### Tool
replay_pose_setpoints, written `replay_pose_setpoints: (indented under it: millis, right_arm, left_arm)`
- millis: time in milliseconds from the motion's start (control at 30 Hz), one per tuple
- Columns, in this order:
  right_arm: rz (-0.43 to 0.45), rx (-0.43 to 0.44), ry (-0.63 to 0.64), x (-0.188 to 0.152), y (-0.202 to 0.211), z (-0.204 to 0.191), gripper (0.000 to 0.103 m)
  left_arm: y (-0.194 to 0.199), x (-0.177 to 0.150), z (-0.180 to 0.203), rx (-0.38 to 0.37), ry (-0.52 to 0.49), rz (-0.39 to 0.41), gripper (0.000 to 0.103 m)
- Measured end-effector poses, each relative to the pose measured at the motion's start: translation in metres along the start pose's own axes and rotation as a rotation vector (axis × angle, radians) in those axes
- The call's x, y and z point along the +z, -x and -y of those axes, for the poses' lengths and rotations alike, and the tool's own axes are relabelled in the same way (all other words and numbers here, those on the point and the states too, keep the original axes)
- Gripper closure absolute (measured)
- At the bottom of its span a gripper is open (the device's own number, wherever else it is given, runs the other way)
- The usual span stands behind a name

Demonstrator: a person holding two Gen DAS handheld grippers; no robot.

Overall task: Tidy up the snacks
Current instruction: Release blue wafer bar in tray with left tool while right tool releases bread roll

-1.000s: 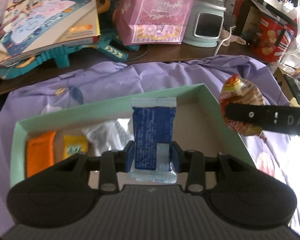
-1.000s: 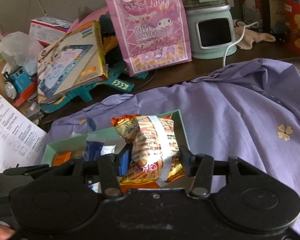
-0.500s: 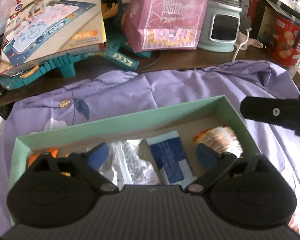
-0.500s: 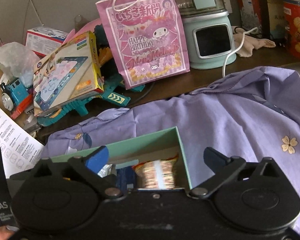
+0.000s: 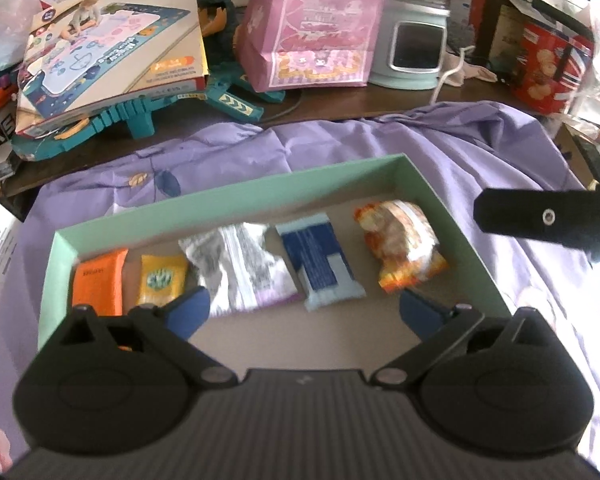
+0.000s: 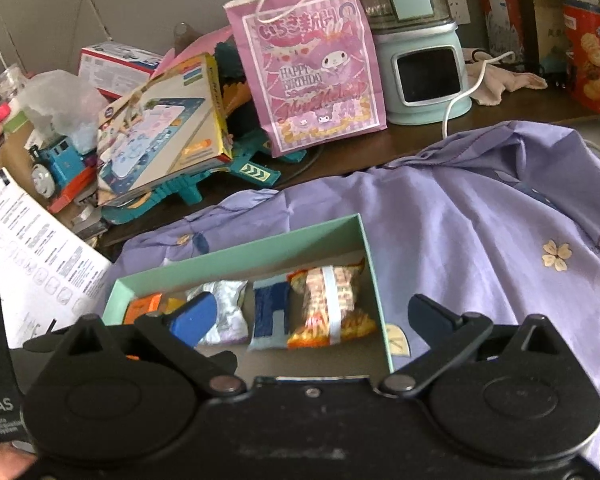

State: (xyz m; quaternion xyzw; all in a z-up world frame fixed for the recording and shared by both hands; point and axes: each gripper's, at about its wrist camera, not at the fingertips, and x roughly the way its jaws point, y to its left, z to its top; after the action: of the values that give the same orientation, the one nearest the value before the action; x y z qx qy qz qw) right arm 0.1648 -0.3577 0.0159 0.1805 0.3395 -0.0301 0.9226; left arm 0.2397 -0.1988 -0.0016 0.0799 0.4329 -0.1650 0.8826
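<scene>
A shallow mint-green box lies on a purple cloth. In it, left to right, lie an orange packet, a yellow packet, a silver packet, a blue packet and an orange-red snack bag. My left gripper is open and empty above the box's near edge. My right gripper is open and empty, raised above the box; part of it shows in the left wrist view.
The purple cloth covers the table. Behind it stand a pink gift bag, a toy box on teal toy parts, a mint appliance with a white cord, a red biscuit tin and a printed sheet at left.
Both grippers opened and let go: the blue packet and the orange-red snack bag now lie in the box. Both grippers have since drawn back and up from the box.
</scene>
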Motion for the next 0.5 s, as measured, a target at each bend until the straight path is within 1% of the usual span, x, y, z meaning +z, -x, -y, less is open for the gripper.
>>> replay_pose_setpoints:
  millis: [167,367,500]
  right_arm:
    - [-0.005,0.001,0.014,-0.021,0.031,0.002,0.000]
    - [-0.006,-0.002,-0.014,-0.052,0.069,0.019,0.000]
    - [-0.007,-0.045,-0.024,-0.073,0.090,0.036,0.000]
  left_arm:
    - [0.026,-0.024,0.010,-0.025,-0.021,0.001,0.000]
    - [0.046,-0.059,0.034,-0.059,-0.094,-0.012,0.000]
    - [0.050,-0.083,0.051,-0.077,-0.163,-0.033,0.000]
